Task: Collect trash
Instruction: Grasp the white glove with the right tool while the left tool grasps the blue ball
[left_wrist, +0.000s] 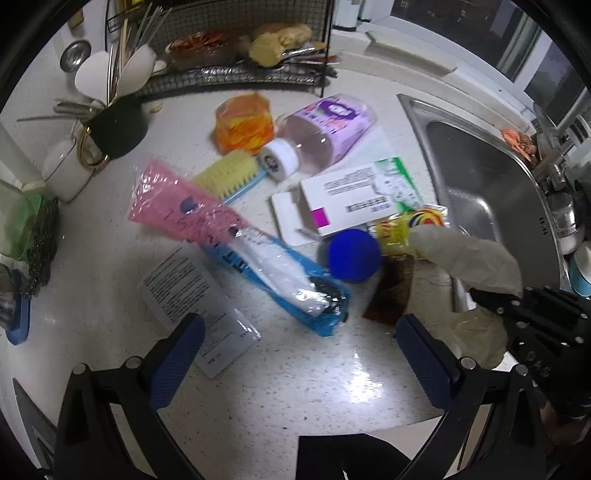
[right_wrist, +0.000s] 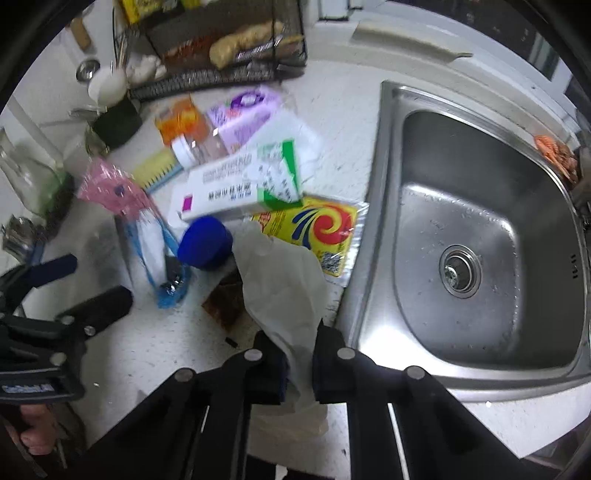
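Your right gripper (right_wrist: 299, 365) clamps pale glove (right_wrist: 280, 280) beside sink (right_wrist: 373, 221); glove's long axis runs ahead toward blue cap (right_wrist: 205, 242). Left gripper (left_wrist: 299, 354) open, empty, blue wrapper (left_wrist: 295, 291) just ahead

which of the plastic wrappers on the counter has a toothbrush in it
The blue wrapper, lying beside the blue ball: a white toothbrush shows through its clear front. The pink wrapper overlapping it and the yellow swirl packet show none.
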